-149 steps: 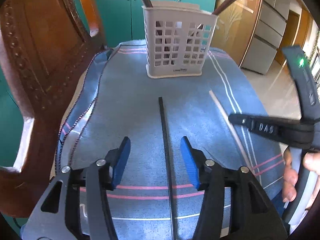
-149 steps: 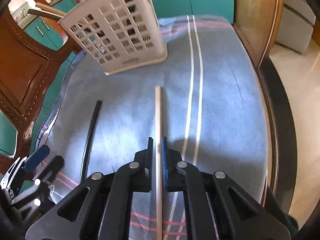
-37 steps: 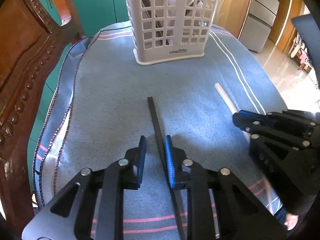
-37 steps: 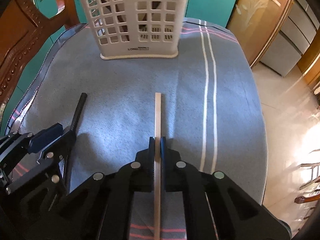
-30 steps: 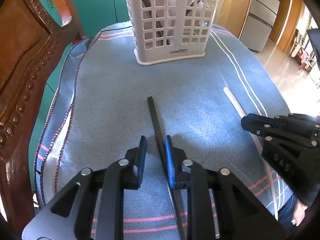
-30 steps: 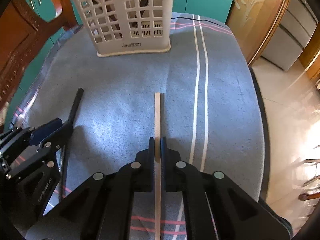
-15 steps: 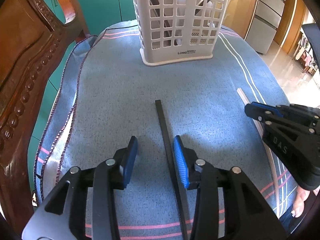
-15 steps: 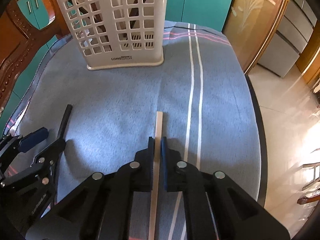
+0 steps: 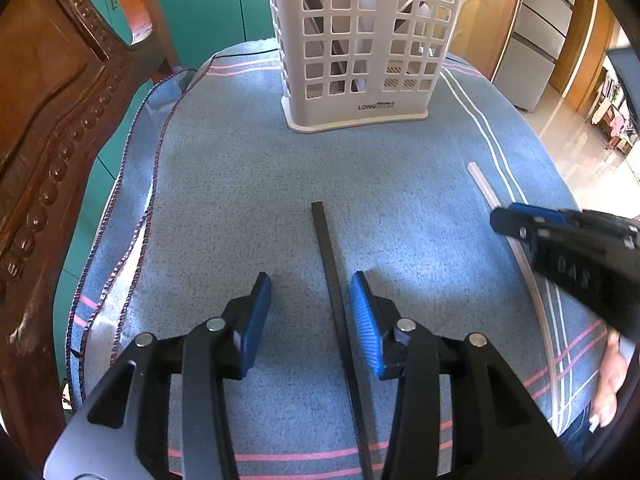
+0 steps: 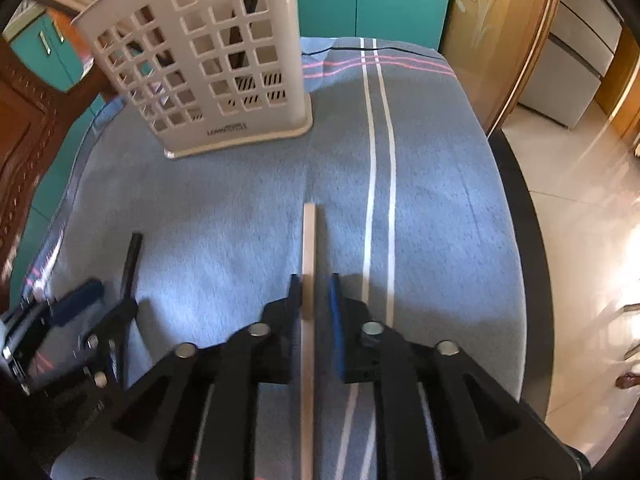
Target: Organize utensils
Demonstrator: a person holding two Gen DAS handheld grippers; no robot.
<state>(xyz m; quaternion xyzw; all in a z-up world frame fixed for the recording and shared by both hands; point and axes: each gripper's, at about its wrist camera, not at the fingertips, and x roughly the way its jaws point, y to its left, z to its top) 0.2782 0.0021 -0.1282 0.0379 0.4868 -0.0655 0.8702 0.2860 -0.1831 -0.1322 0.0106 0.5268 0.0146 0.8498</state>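
Two chopsticks lie on the blue cloth (image 9: 240, 184) before the white basket (image 9: 360, 40): black chopstick (image 9: 326, 248) between left gripper (image 9: 310, 314), pale chopstick (image 10: 308, 248) between right gripper (image 10: 314, 304). Both grippers' jaws have just been opening, neither clamped. Judged light, stiff, slippery; take mid-length.

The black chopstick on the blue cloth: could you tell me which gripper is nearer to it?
Left. The left gripper straddles the black chopstick, its jaws open and just widened. The right gripper sits off to the side, around the pale chopstick.

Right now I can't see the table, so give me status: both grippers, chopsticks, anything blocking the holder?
Left gripper open, jaws just widened, black chopstick loose between. Right gripper just opening off the pale chopstick. Both flat on cloth. Path to holder clear.
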